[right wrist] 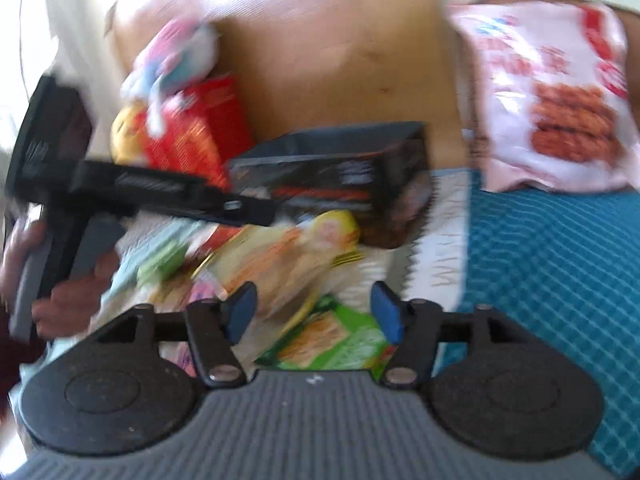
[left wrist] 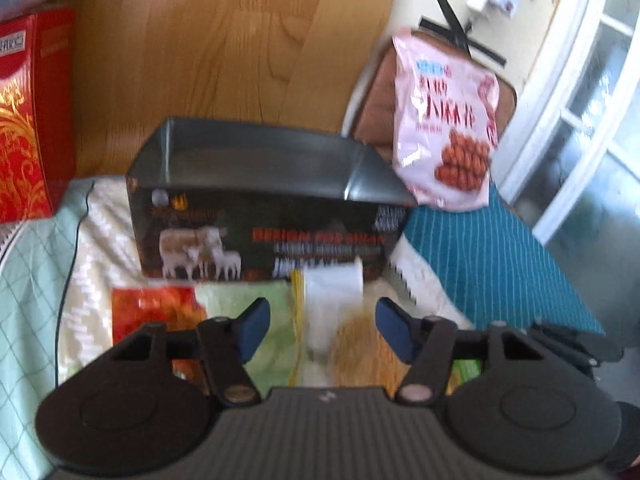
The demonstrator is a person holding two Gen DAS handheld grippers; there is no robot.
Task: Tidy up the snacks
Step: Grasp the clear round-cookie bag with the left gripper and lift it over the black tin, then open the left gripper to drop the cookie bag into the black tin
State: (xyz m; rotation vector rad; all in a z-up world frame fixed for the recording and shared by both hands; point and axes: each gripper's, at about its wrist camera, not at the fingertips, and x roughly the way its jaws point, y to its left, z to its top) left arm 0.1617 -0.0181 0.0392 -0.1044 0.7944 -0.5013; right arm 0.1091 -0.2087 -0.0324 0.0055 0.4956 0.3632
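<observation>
Teal striped fabric is covering the right side of the bed that is carrying everything, with a pale quilted cover on the left; there is no desk here, so I am placing things by the bed's edges. Against the far edge, the open black box is sitting with its mouth facing up, which I am reading as the container meant to receive the snacks. The pink snack bag is leaning upright at the far right corner, propped on a brown cushion, apart from the rest. The red carton is standing at the far left edge. Loose snack packets are lying in a heap just in front of the box, near enough for short moves.

I am holding the left gripper above that heap, its jaws spread wide and gripping nothing; a white-and-yellow packet is lying between and below them. The right gripper is likewise spread wide and empty, hanging over a green packet. Motion blur is hiding the print.
</observation>
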